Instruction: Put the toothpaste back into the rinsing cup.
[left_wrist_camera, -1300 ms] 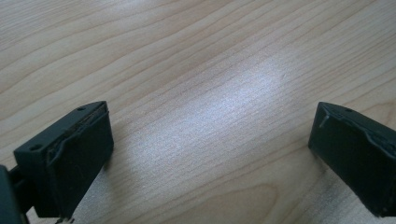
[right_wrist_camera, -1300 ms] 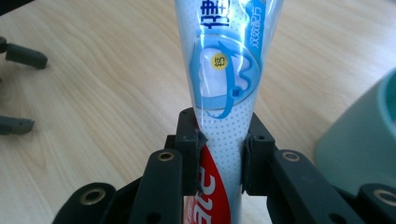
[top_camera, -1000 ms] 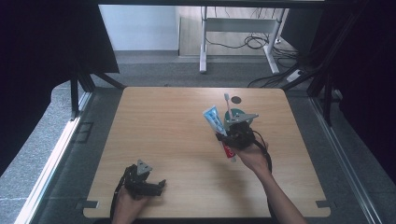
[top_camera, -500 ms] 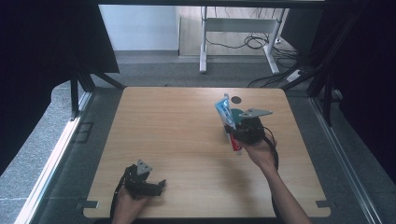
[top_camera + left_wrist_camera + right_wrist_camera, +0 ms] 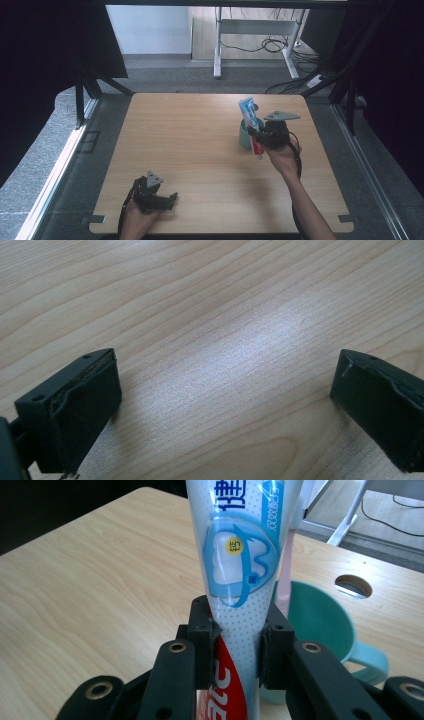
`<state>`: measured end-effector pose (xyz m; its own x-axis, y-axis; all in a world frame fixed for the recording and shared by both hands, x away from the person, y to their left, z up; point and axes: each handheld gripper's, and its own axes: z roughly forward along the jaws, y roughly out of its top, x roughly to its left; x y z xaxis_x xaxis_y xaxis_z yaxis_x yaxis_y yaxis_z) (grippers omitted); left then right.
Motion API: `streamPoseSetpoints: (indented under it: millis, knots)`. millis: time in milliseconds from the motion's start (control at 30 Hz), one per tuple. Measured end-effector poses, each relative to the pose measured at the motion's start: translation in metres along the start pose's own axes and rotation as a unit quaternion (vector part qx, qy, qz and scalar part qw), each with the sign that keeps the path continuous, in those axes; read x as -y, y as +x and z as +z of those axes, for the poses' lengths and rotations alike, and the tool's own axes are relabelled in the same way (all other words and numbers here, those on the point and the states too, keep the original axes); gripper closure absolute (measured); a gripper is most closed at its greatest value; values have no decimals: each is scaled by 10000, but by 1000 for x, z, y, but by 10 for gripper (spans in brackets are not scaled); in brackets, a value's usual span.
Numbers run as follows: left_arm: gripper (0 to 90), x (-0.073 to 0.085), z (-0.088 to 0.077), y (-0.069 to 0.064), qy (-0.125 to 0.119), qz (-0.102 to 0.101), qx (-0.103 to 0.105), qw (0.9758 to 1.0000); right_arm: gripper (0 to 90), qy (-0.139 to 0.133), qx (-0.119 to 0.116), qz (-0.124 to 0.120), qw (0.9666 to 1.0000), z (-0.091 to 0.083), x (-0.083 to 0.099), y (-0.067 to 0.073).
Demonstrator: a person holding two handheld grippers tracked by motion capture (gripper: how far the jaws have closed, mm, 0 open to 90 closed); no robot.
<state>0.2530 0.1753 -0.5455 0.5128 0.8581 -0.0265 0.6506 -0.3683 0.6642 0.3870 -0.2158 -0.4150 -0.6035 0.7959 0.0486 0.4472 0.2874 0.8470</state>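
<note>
**Toothpaste tube gripped beside teal mug**

The toothpaste tube (image 5: 240,595) is standing nearly upright in the right gripper (image 5: 235,650), whose jaws are pressing on its lower body from both sides. Just behind it, a teal mug (image 5: 320,625) is sitting on the wooden table (image 5: 200,150), and a pale pink stick-like item (image 5: 285,580), too hidden to name, is standing inside it. The right gripper view is showing the tube's tooth emblem and the mug's handle. The high view is placing tube (image 5: 248,114) and mug (image 5: 245,134) at the table's far right. The left gripper (image 5: 225,390) is resting low over bare wood at the near left, jaws spread wide and holding nothing.
</note>
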Motion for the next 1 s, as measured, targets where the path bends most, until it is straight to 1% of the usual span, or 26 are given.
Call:
streamPoseSetpoints:
  millis: [133, 267, 500, 1000]
  knots:
    - [0, 0, 0, 0, 1, -1, 3, 10000, 725, -84, 48, 50, 9999, -1, -4, -4]
    - [0, 0, 0, 0, -2, -2, 1, 10000, 725, -180, 118, 46, 9998, -2, -11, -7]
    - [0, 0, 0, 0, 1, -1, 1, 10000, 724, -235, 167, 32, 9996, 0, -22, -10]
    - [0, 0, 0, 0, -1, -2, 2, 10000, 724, -414, 244, 153, 9987, 3, -34, -20]
